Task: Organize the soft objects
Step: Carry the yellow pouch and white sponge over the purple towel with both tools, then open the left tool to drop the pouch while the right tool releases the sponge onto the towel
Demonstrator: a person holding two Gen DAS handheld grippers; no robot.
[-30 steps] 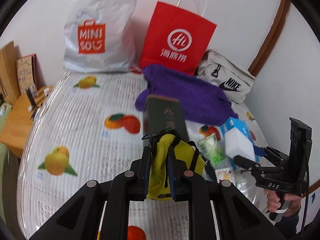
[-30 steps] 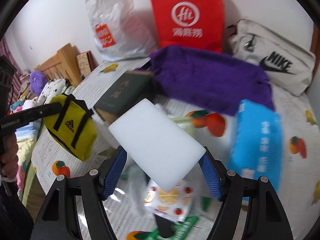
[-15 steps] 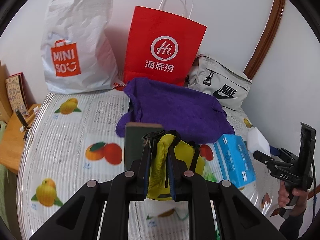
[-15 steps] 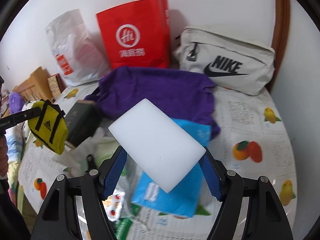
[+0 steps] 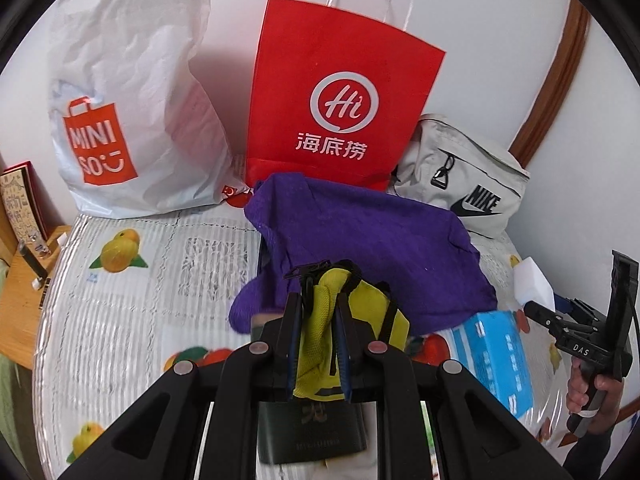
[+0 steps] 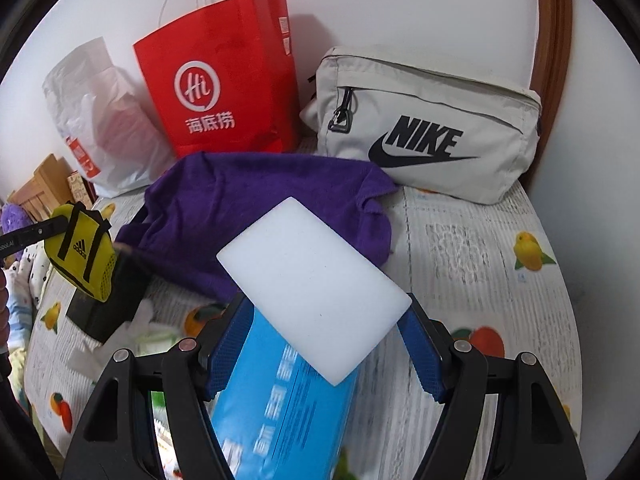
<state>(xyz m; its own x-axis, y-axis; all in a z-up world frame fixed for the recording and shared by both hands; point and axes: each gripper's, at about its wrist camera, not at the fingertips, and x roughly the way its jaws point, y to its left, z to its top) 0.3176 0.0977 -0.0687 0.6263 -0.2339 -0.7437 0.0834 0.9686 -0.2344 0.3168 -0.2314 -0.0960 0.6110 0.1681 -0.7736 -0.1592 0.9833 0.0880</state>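
My left gripper [image 5: 318, 328] is shut on a small yellow Adidas pouch [image 5: 360, 316], held above a dark green box [image 5: 310, 428]. From the right wrist view the same pouch [image 6: 82, 254] hangs at the far left. A white sponge block [image 6: 312, 296] sits pinched between the blue pads of my right gripper [image 6: 324, 340], above a blue tissue pack [image 6: 280, 412]. In the left wrist view the right gripper [image 5: 536, 300] and its sponge [image 5: 534, 286] show at the right edge. A purple cloth [image 5: 372, 244] [image 6: 248, 200] lies spread mid-bed.
Along the wall stand a white Miniso bag [image 5: 120, 100], a red paper bag [image 5: 340, 96] [image 6: 224, 76] and a grey Nike pouch [image 5: 464, 180] [image 6: 428, 128]. The bed sheet [image 5: 140, 300] has a fruit print. A wooden side table [image 5: 20, 288] stands left of the bed.
Both grippers have travelled toward the wall end of the bed with their loads; the bags and purple cloth loom larger. The right gripper has rolled and now hangs over the blue tissue pack.
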